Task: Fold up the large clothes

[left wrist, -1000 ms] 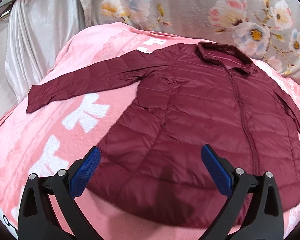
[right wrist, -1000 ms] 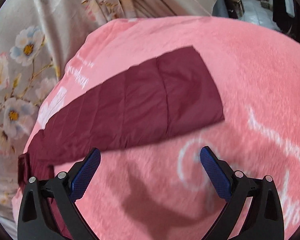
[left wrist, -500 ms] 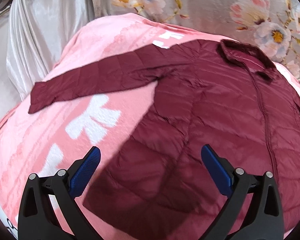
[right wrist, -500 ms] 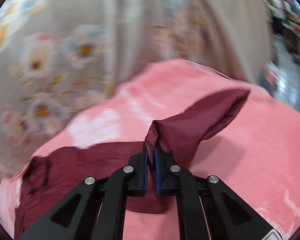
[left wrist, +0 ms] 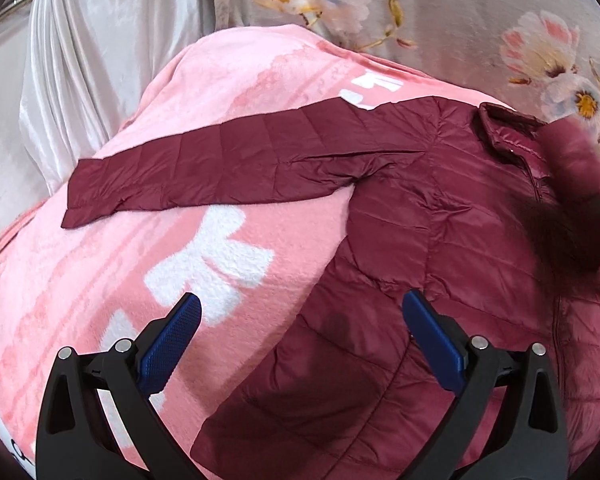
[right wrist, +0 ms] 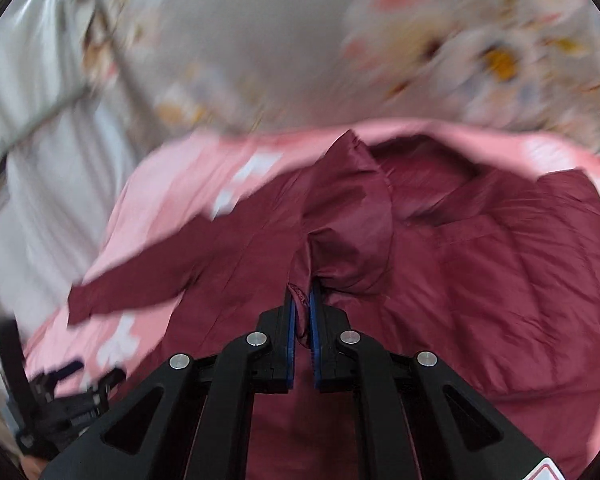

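A maroon quilted jacket (left wrist: 440, 240) lies front up on a pink blanket (left wrist: 100, 300). Its left sleeve (left wrist: 228, 168) stretches out flat to the left. My left gripper (left wrist: 300, 300) hangs open over the jacket's side edge, nothing between its blue pads. My right gripper (right wrist: 302, 296) is shut on the cuff of the other sleeve (right wrist: 348, 216), which stands up in a fold over the jacket's chest (right wrist: 500, 272). In the left wrist view that lifted sleeve (left wrist: 572, 168) is a blur near the collar. The left gripper (right wrist: 60, 392) shows at the lower left of the right wrist view.
A floral curtain (left wrist: 440, 20) hangs behind the bed and a white satin drape (left wrist: 80, 60) hangs at the left. The blanket (right wrist: 172, 184) drops off at its left edge. Bare blanket lies below the outstretched sleeve.
My right gripper closed on the right sleeve's cuff, rolled, and swung it up and across over the jacket body. My left gripper drifted left along the jacket and stayed open.
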A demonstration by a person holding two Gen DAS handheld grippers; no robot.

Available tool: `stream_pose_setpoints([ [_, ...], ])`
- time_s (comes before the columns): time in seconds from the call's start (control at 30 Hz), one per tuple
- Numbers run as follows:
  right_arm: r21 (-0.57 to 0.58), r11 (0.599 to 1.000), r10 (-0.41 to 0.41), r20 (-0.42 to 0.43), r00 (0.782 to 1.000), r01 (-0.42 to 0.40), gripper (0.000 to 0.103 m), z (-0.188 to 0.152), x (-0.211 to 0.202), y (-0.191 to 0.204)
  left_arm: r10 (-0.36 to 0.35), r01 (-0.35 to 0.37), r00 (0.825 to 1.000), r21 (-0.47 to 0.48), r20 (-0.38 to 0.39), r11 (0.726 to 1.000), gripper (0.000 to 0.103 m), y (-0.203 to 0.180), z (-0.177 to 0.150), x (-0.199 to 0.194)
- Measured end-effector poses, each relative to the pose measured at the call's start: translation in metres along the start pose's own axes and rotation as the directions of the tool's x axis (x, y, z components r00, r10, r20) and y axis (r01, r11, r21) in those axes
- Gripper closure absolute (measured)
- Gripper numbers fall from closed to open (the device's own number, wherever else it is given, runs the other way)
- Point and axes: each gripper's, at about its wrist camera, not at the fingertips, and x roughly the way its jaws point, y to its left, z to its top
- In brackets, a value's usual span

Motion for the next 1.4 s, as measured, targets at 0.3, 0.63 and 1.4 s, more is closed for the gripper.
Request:
stream_pose_setpoints([
  [0.3, -0.025, 0.998, 0.062, -0.108, 0.992, -0.065, 0.043, -0.059, 0.022, 0.028, -0.239, 0.234, 0.97, -0.086, -0.053, 0.969, 0.005, -0.011, 0.018, 0.012],
  [0.63, 0.245, 0.959, -0.154, 0.043, 0.987, 0.14, 0.038, -0.073, -0.07, -0.078, -0.486, 0.44, 0.846, -0.227, -0.221, 0.869, 0.005, -0.074, 0.022, 0.063],
  [1.4, 0.49, 0.818, -0.407, 0.121, 0.906, 0.302, 0.101, -0.027, -0.076, -0.217, -0.432, 0.426, 0.894, -0.08, -0.114, 0.901, 0.101, -0.077, 0.055, 0.062],
])
